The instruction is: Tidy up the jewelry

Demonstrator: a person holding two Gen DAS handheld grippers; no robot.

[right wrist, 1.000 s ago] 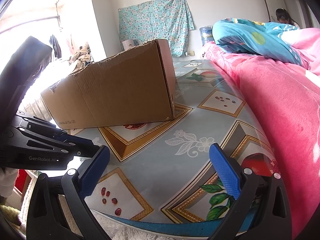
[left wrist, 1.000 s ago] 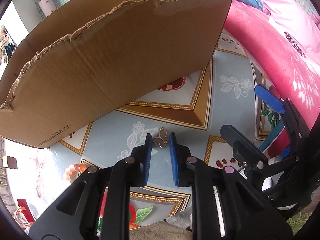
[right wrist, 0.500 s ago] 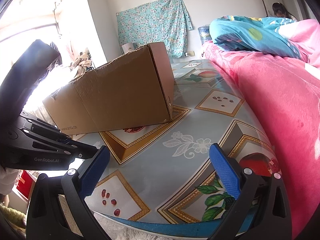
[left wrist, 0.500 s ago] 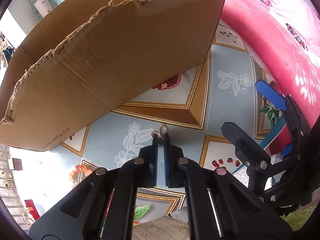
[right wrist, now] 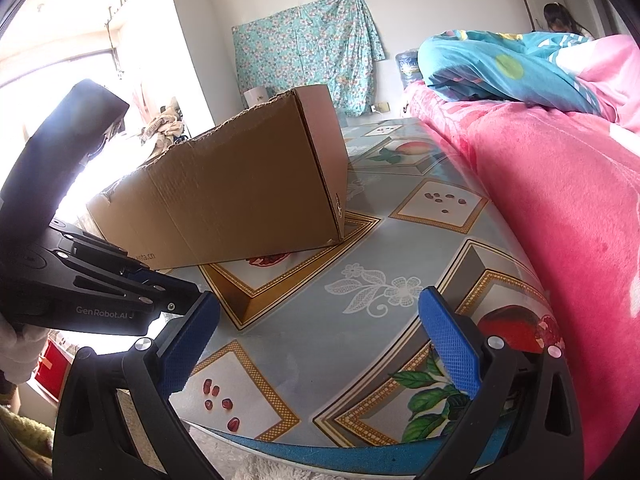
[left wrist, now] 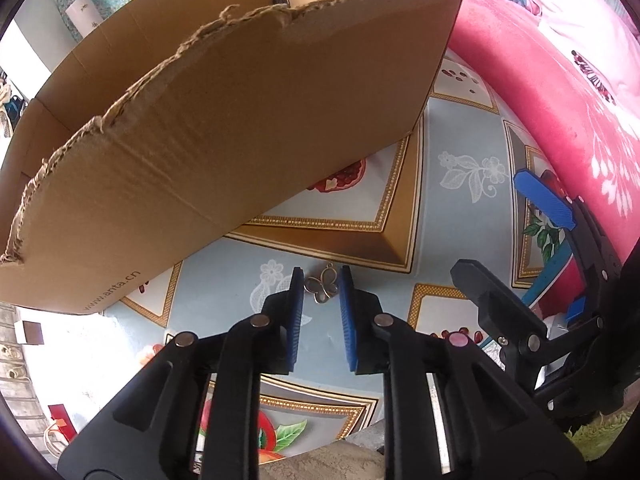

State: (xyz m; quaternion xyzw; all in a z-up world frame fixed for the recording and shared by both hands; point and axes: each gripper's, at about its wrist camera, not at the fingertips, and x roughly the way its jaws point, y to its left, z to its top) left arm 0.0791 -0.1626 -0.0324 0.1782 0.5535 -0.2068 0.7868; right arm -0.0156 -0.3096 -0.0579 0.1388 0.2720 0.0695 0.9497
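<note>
Left wrist view, from left to right: a torn-edged cardboard box (left wrist: pixel 224 128) fills the upper left and centre of the frame, its near wall leaning over a patterned tablecloth (left wrist: pixel 460 240) printed with flowers, fruit and gold-bordered squares. At lower centre the left gripper (left wrist: pixel 322 286) points steeply down at the cloth. Its jaws are opening, and the small butterfly pendant (left wrist: pixel 322 287) lies on the cloth between the blue pads (left wrist: pixel 295 312), with a sliver of cloth showing on each side, so neither pad presses on it. The pendant sits just below the gold border of a printed square, near the box's lower edge but apart from it. At the right of the frame the right gripper's black frame and one blue pad rise over the cloth, and a pink blanket (left wrist: pixel 560 92) covers the upper right.

Right wrist view, from left to right: the black body of the left gripper fills the left edge, with a white-gloved hand (right wrist: pixel 16 344) at its lower end. The box stands at centre left on the cloth. Along the bottom the right gripper (right wrist: pixel 318 340) has its jaws spread wide over the cloth with nothing between them. The pink blanket runs down the right side, with a blue bundle of bedding (right wrist: pixel 500 68) at upper right. The pendant is not visible in this view.
</note>
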